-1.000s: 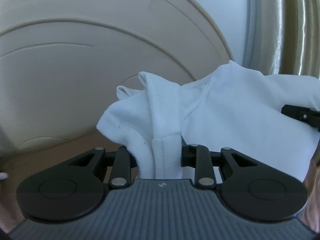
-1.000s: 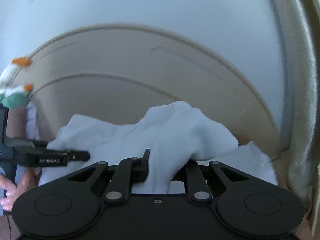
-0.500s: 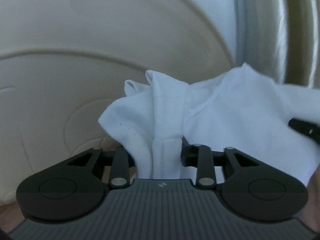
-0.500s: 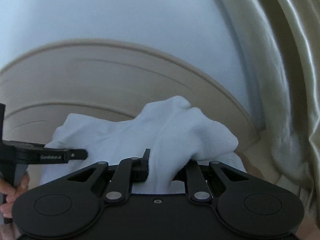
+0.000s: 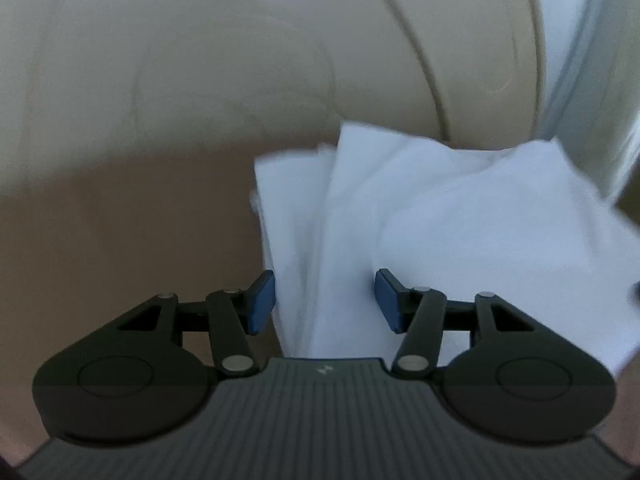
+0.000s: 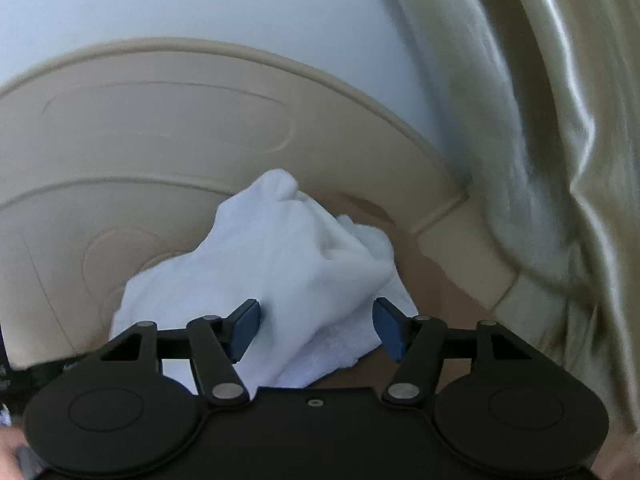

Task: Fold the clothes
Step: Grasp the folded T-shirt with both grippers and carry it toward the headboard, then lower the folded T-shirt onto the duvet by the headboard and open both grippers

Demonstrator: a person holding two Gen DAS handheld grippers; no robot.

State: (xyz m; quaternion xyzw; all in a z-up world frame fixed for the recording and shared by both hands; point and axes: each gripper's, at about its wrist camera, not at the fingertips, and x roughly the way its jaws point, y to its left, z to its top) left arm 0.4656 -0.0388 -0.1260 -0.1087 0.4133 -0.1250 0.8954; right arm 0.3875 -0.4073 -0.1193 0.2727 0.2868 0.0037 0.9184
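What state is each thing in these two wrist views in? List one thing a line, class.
left gripper: open, white garment between its fingers, not clamped.
right gripper: open, garment between its fingers.
white garment: bunched and creased, not folded flat.
curtain: hanging in folds.

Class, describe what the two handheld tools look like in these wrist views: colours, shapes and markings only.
Left tool: black linkage arms with silver pivot pins, blue pads, two round black discs, and a ribbed grey body bearing a small pale logo. Right tool: same black linkages, silver pins and blue pads, but a smooth black body with a small centre screw.
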